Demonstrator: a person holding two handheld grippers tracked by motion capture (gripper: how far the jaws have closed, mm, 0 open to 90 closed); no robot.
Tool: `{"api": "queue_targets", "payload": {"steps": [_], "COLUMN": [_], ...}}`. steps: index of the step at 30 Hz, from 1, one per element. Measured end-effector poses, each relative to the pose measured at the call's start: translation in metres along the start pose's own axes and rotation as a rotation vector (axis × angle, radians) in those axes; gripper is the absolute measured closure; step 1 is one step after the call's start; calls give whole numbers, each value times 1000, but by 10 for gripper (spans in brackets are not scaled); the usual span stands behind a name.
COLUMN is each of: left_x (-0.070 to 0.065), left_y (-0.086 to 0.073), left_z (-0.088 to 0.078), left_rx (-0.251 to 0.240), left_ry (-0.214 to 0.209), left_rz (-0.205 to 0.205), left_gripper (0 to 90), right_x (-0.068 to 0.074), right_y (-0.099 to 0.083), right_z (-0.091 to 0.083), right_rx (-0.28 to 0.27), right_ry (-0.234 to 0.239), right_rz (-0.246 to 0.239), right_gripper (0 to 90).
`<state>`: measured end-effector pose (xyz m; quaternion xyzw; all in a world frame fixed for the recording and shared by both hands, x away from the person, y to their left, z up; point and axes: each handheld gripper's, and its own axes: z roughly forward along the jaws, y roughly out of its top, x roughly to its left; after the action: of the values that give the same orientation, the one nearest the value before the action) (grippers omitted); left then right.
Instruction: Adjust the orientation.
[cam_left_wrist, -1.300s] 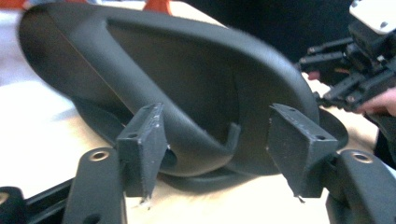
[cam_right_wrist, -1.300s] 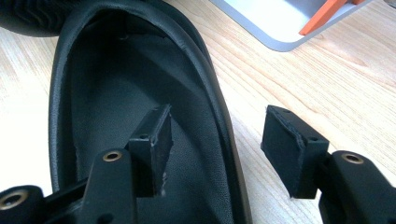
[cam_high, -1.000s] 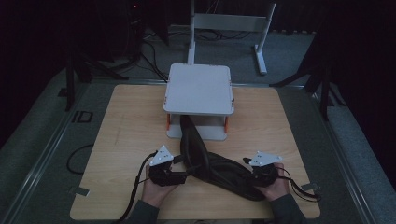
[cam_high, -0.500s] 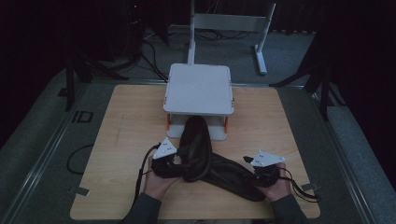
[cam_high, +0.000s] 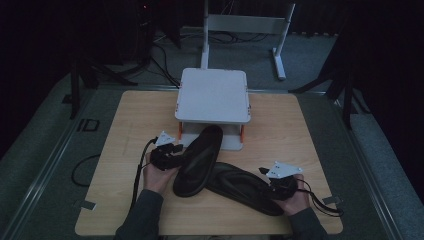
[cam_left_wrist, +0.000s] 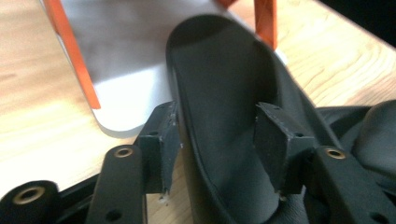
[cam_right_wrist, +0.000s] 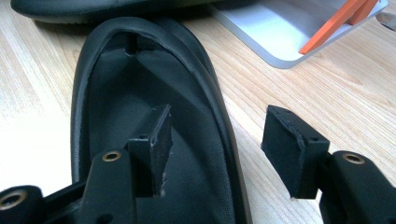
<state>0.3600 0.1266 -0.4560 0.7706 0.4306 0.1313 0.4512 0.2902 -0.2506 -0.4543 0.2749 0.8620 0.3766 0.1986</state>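
wooden table; l gripper astride slipper

High view dim, grainy; surroundings near black, wooden table lit softly from above, shadows faint. Both gripper views brighter, warm-toned; close jaws soft, far objects slightly blurred. No glare.
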Motion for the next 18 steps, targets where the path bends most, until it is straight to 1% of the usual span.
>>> {"api": "queue_targets", "payload": {"steps": [2,4,5,6,8,10,11,13,16,18], "left_x": [-2,-4,-4,-3,-1,2,3,3,3,0], "left_y": [0,-1,-1,-2,-2,-3,-3,-5,-7,-10], "left_z": [6,10,10,11,8,4,2,-2,-4,-10], "left_rx": [39,64,64,78,84,77,75,82,81,84], "left_ry": [14,45,45,62,72,74,71,82,84,92], "left_rz": [17,39,39,39,40,37,31,45,51,66], "left_gripper": [521,549,573,615,689,760,775,789,803,810], "right_x": [0,-1,-1,-2,-2,-3,-3,-3,-3,-2], "right_y": [0,-1,-1,-2,-2,-3,-3,-3,-3,-4], "right_z": [0,0,0,0,0,1,1,1,2,3], "right_rx": [1,2,2,1,2,3,5,7,8,12], "right_ry": [0,-1,-1,-2,-3,-3,-3,-3,-2,-2], "right_rz": [3,4,4,7,8,11,11,8,8,6], "right_gripper": [417,416,416,417,417,418,418,418,418,419]}}
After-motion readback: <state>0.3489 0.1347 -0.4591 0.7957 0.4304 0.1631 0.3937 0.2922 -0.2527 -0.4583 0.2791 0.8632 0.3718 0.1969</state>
